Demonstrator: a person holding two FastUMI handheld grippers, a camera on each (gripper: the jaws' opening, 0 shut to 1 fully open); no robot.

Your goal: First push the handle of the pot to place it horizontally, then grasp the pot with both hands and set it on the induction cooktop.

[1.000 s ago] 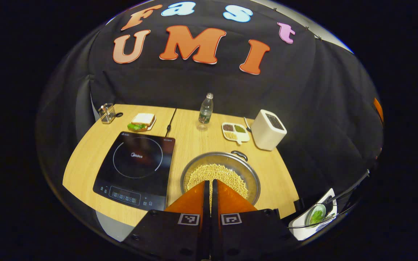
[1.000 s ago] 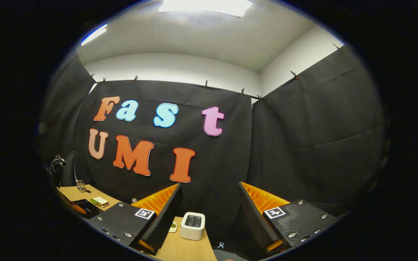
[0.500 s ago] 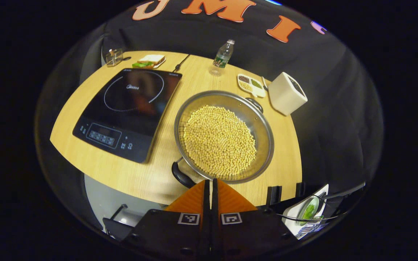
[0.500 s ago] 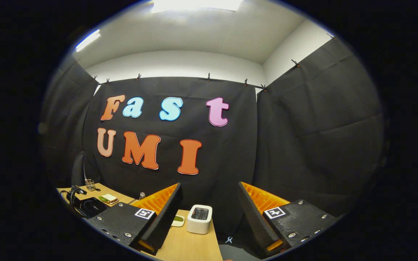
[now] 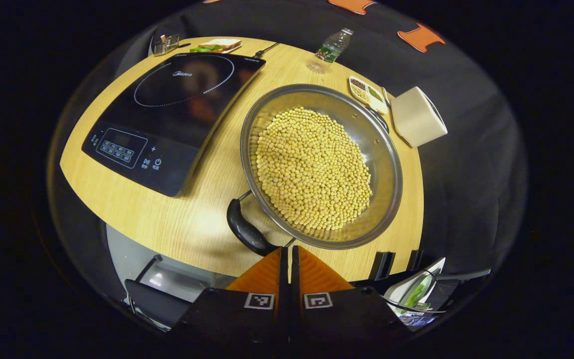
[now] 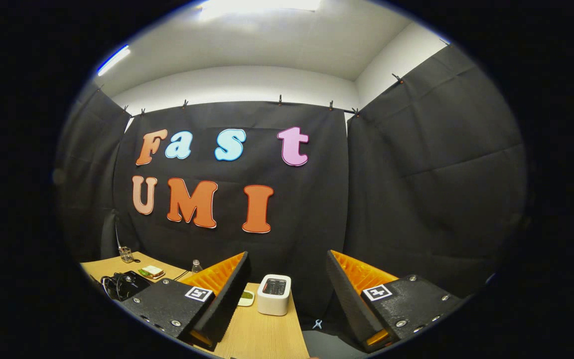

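In the left gripper view a steel pot (image 5: 381, 149) full of pale beans stands on the wooden table (image 5: 202, 224). Its black near handle (image 5: 244, 230) points toward the table's front edge; a second handle (image 5: 379, 119) sits at the far rim. My left gripper (image 5: 288, 249) is shut with nothing in it, its tips just right of the near handle, above the front edge. The black induction cooktop (image 5: 167, 109) lies left of the pot. My right gripper (image 6: 287, 269) is open and empty, aimed at the booth wall above the table's right end.
Behind the pot stand a white toaster (image 5: 417, 117), a small divided dish (image 5: 366, 93) and a water bottle (image 5: 331, 49). A sandwich plate (image 5: 217, 46) and a wire basket (image 5: 166, 44) sit at the back left. The right gripper view shows the toaster (image 6: 273, 294).
My left gripper has tilted down and moved closer, so the pot and its near handle have come into full view. The right gripper has barely shifted and stays open.
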